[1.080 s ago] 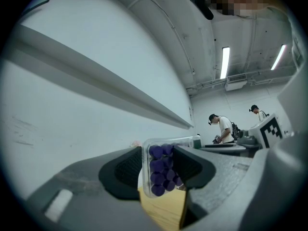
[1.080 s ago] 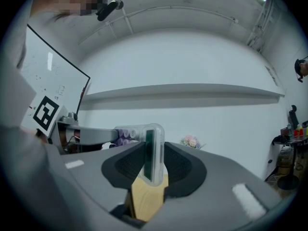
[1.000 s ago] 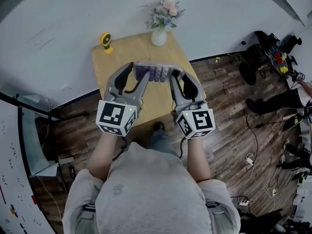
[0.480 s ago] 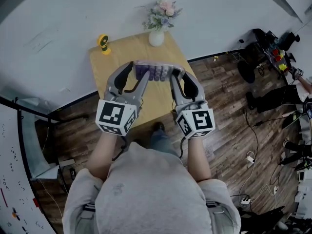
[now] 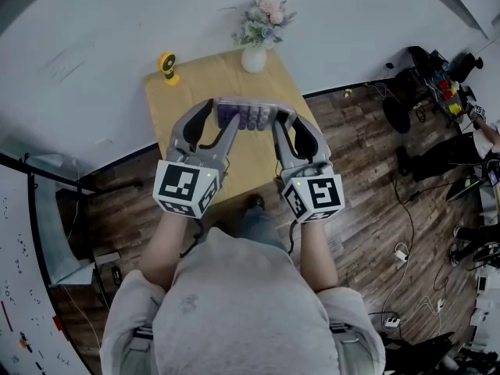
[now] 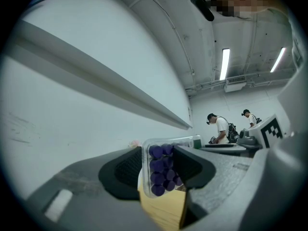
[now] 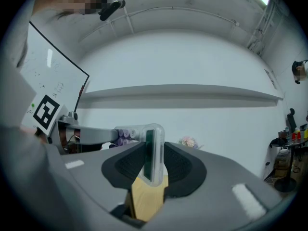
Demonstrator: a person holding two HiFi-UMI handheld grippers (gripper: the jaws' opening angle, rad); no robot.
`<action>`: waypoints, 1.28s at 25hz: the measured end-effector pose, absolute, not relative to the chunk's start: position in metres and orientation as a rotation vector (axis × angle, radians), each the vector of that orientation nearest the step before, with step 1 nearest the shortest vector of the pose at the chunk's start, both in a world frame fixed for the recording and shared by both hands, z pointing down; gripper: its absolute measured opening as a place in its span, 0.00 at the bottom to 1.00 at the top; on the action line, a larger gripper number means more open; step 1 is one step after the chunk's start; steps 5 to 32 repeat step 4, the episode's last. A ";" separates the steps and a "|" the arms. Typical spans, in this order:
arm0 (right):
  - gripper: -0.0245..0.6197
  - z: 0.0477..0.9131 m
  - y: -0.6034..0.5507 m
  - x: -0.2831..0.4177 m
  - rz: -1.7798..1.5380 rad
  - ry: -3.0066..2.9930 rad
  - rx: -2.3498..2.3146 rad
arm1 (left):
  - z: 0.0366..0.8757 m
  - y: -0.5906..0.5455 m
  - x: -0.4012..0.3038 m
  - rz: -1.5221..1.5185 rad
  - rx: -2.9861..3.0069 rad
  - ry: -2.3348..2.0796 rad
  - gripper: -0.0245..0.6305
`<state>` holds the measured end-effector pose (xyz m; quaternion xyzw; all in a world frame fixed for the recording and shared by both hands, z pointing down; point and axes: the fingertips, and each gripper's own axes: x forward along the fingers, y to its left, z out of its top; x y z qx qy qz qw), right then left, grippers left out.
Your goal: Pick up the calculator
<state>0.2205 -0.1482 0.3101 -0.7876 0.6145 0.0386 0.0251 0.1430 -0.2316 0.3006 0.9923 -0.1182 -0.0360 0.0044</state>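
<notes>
The calculator [image 5: 248,116], a clear-cased unit with purple keys, is held crosswise between the two grippers above the middle of the wooden bench [image 5: 183,96]. It does not rest on the bench. The left gripper [image 5: 219,119] has its fingers [image 6: 126,170] clamped on the key end, with the pads pressing both sides of the casing and standing fairly wide to take its breadth. The right gripper [image 5: 283,123] is clamped on the display end, where the green screen strip shows edge-on between its pads and the grip is narrower. Both grippers point level toward the far wall. In each gripper view the bench top shows below the fingers with a gap under the casing, so the calculator is judged to be lifted clear. The pick-up therefore appears to be done in substance. Gripping it at both ends seems meant to share the load and stop the long, smooth case from pivoting, since a single hold at one end would let it droop. Each grip takes only a short length of the casing, so slippage is the main risk if either hand tilts. A white vase of flowers [image 5: 255,57] stands at the far edge of the bench and a small yellow object [image 5: 168,66] at its far left corner. Both are well apart from the calculator and are not involved. Other people and equipment show at the right of the room, away from the work.
</notes>
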 end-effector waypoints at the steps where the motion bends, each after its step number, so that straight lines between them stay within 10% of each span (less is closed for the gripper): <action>1: 0.22 0.310 -0.149 0.221 0.120 1.900 -2.436 | 0.300 -0.233 0.144 -0.114 3.109 -0.371 0.35; 32: 0.22 0.309 -0.153 0.224 0.121 1.899 -2.437 | 0.300 -0.236 0.146 -0.116 3.109 -0.371 0.35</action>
